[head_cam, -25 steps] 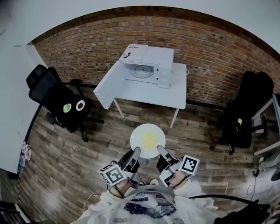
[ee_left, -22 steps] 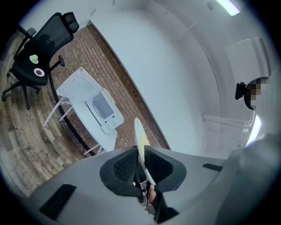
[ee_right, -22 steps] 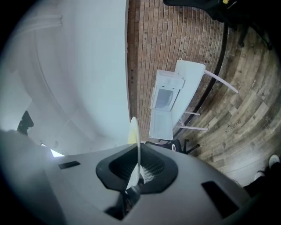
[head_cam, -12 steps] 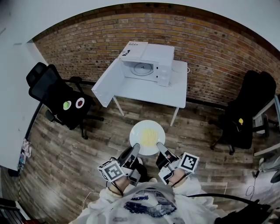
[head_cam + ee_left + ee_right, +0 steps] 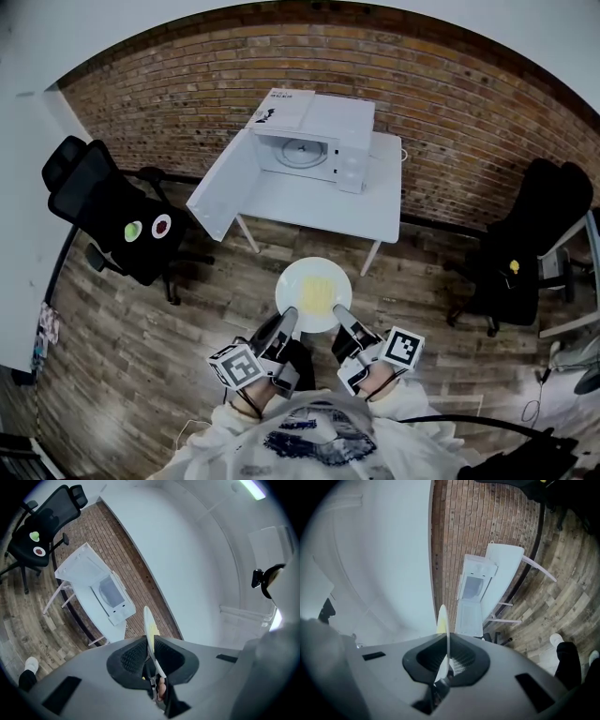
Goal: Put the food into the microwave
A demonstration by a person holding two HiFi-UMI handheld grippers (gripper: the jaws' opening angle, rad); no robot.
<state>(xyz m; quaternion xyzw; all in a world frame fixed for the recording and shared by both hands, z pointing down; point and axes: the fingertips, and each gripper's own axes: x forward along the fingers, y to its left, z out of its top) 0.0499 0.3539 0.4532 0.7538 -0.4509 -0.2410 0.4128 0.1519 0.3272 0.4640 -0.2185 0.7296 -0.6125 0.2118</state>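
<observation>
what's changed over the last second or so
The person carrying the plate of food has moved a little nearer the table and microwave: both look slightly larger, and the black chair has slid leftward in the head view. Unchanged: the left tool and right tool grip the plate's rim, and the microwave door is open.

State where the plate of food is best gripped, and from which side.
Grip the plate by its near rim, from the person's side, with the left gripper and right gripper apart. It is thin, flat and wide with food in the middle, so two rim holds likely keep it level.
</observation>
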